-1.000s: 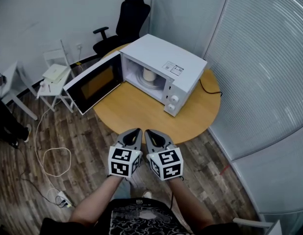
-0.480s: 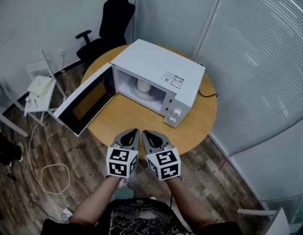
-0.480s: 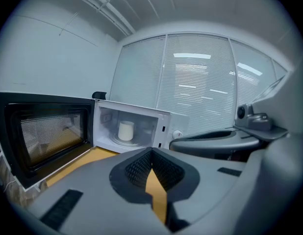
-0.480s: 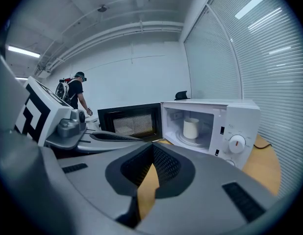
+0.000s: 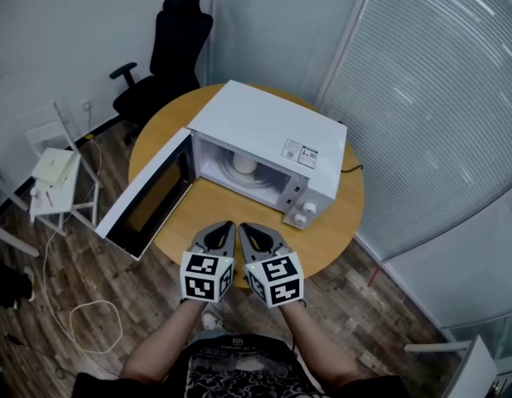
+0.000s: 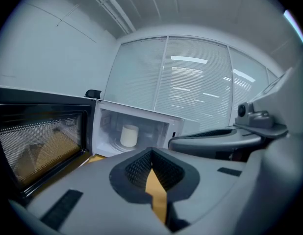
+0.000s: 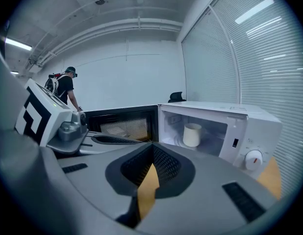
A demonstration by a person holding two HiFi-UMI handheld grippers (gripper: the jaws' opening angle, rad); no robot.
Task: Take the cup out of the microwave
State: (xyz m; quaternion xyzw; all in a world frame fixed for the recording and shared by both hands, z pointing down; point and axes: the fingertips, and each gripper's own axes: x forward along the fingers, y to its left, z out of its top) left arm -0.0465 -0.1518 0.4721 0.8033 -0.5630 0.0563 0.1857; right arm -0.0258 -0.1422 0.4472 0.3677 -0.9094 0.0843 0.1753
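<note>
A white microwave (image 5: 268,131) stands on a round wooden table (image 5: 330,222), its door (image 5: 148,196) swung wide to the left. Inside, a white cup (image 5: 244,164) (image 6: 129,135) (image 7: 192,134) stands upright on the turntable. My left gripper (image 5: 224,227) and right gripper (image 5: 246,228) hover side by side over the table's near edge, short of the oven's mouth. Both are shut with nothing between the jaws. In the gripper views the cup sits well ahead of the closed jaw tips.
A black office chair (image 5: 161,52) stands behind the table. White chairs (image 5: 57,168) and a coiled cable (image 5: 94,322) are on the wooden floor at left. Blinds cover the glass wall (image 5: 430,106) at right. A person (image 7: 68,94) stands far off in the right gripper view.
The view has shifted: the microwave and table now sit closer and more central beneath me. Both grippers stay shut, side by side, and have advanced over the table's near edge.
</note>
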